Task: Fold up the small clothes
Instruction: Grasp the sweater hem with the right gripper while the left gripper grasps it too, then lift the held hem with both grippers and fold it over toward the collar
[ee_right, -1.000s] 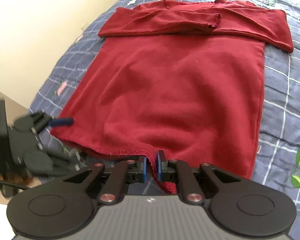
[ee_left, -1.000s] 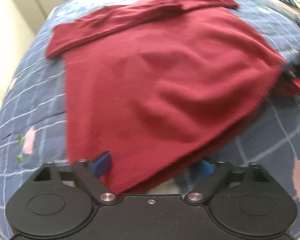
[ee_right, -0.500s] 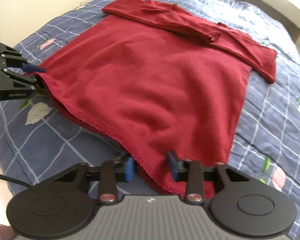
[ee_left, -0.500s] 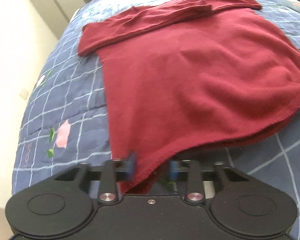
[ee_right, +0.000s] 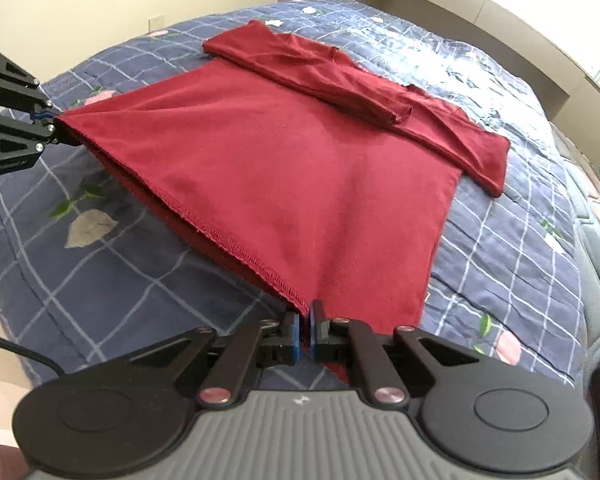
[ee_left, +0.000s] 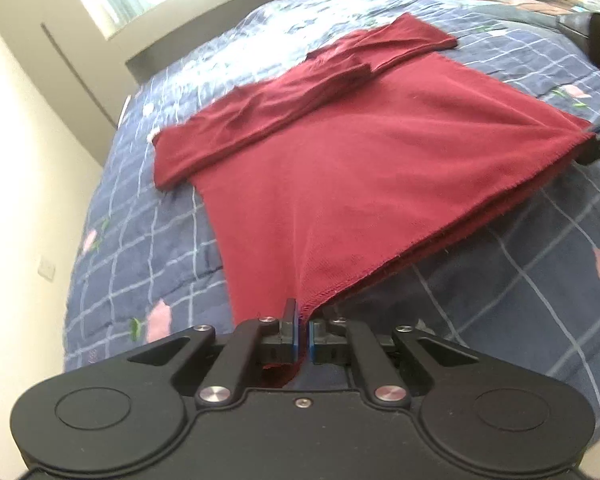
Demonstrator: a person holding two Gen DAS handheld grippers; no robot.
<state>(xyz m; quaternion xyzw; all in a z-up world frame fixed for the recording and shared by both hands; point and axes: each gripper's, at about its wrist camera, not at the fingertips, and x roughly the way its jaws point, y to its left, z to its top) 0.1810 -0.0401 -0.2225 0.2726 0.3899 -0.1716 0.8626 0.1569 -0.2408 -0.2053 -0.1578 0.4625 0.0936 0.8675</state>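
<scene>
Left wrist view: my left gripper [ee_left: 303, 334] pinches one hem corner of the red long-sleeve shirt [ee_left: 364, 168], which lies spread on the blue plaid quilt [ee_left: 140, 240]. Right wrist view: my right gripper [ee_right: 305, 334] is clamped on the other hem corner, hem lifted off the quilt, sleeves folded across the far end.

Small print on left gripper [ee_right: 48, 122], too blurred to read.

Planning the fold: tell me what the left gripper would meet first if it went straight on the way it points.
The red garment itself: the left gripper is already shut on its hem corner, and the cloth fills the line ahead, over the quilt.
</scene>
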